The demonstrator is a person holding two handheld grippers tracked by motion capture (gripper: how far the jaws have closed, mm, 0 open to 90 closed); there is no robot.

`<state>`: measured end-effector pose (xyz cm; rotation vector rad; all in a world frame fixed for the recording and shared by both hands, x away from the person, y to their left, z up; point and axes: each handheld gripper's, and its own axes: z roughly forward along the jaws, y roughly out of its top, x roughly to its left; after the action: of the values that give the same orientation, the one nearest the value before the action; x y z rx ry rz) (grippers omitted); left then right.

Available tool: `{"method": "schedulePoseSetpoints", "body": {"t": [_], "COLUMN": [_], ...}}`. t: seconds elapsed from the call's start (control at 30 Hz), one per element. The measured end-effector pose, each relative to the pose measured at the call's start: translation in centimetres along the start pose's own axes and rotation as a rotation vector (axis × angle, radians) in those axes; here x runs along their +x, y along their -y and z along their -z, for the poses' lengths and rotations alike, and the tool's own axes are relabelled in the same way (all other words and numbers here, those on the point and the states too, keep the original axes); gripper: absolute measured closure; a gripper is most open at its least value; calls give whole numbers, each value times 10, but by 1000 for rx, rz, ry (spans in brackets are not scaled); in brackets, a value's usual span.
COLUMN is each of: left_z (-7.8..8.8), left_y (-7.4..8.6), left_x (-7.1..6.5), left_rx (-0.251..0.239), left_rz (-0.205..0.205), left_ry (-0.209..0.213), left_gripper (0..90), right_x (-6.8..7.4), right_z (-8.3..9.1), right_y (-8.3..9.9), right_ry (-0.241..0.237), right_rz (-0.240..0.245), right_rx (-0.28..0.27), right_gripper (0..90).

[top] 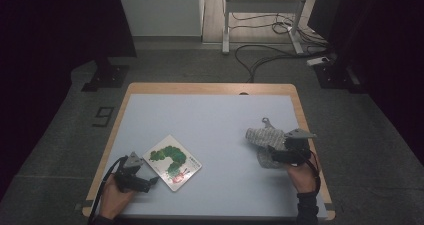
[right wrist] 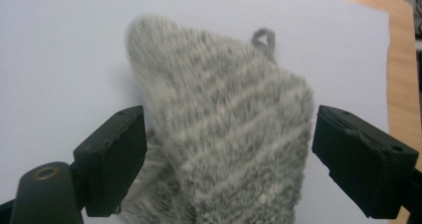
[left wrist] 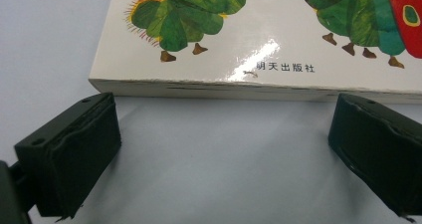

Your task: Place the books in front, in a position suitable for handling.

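The square white board book with a green caterpillar (top: pixel 172 162) lay stiff near the table's front-left; the soft grey striped knitted mitten (top: pixel 266 141) sat right – best pinched mid-body. The right gripper (right wrist: pixel 229 154) straddled it unclamped, the left gripper (left wrist: pixel 224 149) gaped empty

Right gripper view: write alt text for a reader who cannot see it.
A fuzzy grey striped knitted sock lies folded on a pale blue table, between the right gripper's two open black jaws, which don't press it. A small loop sticks out at its far end.
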<state>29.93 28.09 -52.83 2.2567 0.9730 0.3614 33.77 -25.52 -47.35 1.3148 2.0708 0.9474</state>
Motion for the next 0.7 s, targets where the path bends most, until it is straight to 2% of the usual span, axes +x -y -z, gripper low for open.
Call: {"method": "schedulePoseSetpoints", "body": {"t": [0.2, 0.23, 0.37, 0.5, 0.7], "left_z": [0, 0, 0, 0, 0], "left_y": [0, 0, 0, 0, 0], "left_x": [0, 0, 0, 0, 0], "left_rx": [0, 0, 0, 0, 0], "left_rz": [0, -1, -1, 1, 3], "left_ry": [0, 0, -1, 0, 1], "left_gripper": [0, 0, 0, 0, 0], "right_x": [12, 17, 24, 36, 50], "right_z": [9, 10, 8, 1, -6], "right_y": [-8, -10, -12, -15, -17], "right_ry": [-8, -21, -34, -60, -102], "right_rz": [33, 48, 61, 94, 117], "right_rx": [-40, -51, -53, -43, -41], "right_gripper": [131, 131, 131, 130, 130]}}
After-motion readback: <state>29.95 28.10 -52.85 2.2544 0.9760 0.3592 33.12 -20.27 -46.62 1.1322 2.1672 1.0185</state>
